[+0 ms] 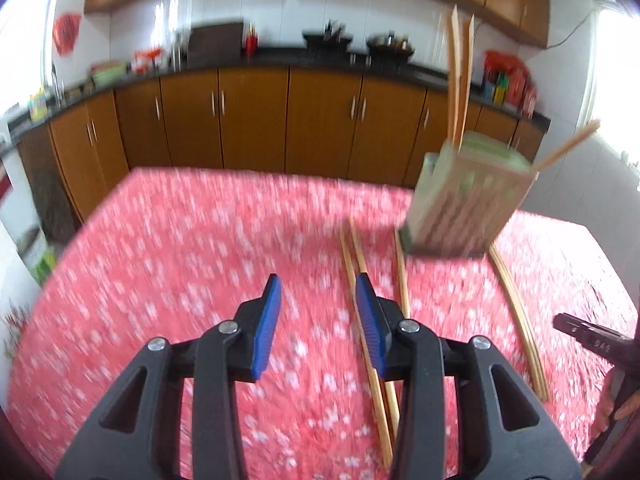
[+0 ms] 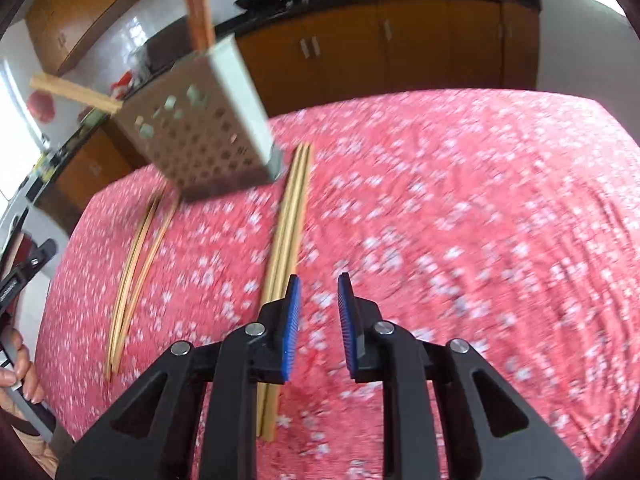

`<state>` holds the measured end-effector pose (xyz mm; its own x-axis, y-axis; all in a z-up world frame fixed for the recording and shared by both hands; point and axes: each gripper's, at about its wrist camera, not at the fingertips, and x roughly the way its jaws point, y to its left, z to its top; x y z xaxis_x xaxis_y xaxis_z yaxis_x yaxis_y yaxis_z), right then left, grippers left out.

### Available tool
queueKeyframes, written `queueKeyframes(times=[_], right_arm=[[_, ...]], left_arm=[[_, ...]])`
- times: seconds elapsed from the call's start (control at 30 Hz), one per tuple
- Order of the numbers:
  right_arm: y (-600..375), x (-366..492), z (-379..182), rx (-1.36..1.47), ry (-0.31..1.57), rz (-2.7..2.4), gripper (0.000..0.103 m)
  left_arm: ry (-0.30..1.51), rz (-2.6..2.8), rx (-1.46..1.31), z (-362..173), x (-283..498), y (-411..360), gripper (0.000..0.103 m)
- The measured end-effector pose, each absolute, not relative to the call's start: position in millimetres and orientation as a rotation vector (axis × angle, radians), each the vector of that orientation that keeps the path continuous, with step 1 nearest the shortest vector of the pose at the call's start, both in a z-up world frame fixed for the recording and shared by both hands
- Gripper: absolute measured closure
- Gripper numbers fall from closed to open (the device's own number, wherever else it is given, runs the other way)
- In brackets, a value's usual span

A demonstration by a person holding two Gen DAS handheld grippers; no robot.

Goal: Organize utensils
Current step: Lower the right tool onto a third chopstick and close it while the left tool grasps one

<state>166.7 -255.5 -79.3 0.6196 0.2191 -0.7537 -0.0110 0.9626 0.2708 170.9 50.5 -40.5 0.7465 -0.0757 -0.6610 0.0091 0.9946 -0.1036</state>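
A perforated metal utensil holder point(image 1: 468, 204) stands at the far right of the table with several wooden chopsticks point(image 1: 460, 76) sticking out of it; it also shows in the right wrist view point(image 2: 200, 128). Loose chopsticks lie on the red floral cloth: a pair point(image 1: 360, 280) under my left gripper's right finger, one point(image 1: 402, 276) beside it, and a curved pair point(image 1: 520, 320) further right. My left gripper point(image 1: 318, 292) is open and empty. My right gripper point(image 2: 318, 292) is open and empty, just right of a chopstick bundle point(image 2: 290, 216). Another chopstick group point(image 2: 136, 260) lies to the left.
The table's red floral cloth point(image 1: 180, 260) spreads left and ahead. Brown kitchen cabinets point(image 1: 256, 120) and a dark counter with pots stand behind the table. The other gripper's black body point(image 1: 592, 336) shows at the right edge, and a hand point(image 2: 16, 368) at the left edge.
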Motion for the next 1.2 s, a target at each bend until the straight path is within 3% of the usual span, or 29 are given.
queueKeyframes(times=[0.4, 0.67, 1.2], right_arm=[[-237.3, 175.1, -97.8, 0.155, 0.933, 0.086, 0.095], [-241.5, 170.9, -98.1, 0.131, 0.921, 0.045, 0.095], [-238.3, 166.8, -98.0, 0.12, 0.913, 0.05, 0.095]], left_arm=[[0.832, -0.106, -0.136, -71.9, 175.3, 37.4, 0.065], [0.89, -0.15, -0.111, -86.2, 178.4, 19.2, 0.084], [0.914, -0.108, -0.03, -102.4, 183.7, 10.5, 0.095]])
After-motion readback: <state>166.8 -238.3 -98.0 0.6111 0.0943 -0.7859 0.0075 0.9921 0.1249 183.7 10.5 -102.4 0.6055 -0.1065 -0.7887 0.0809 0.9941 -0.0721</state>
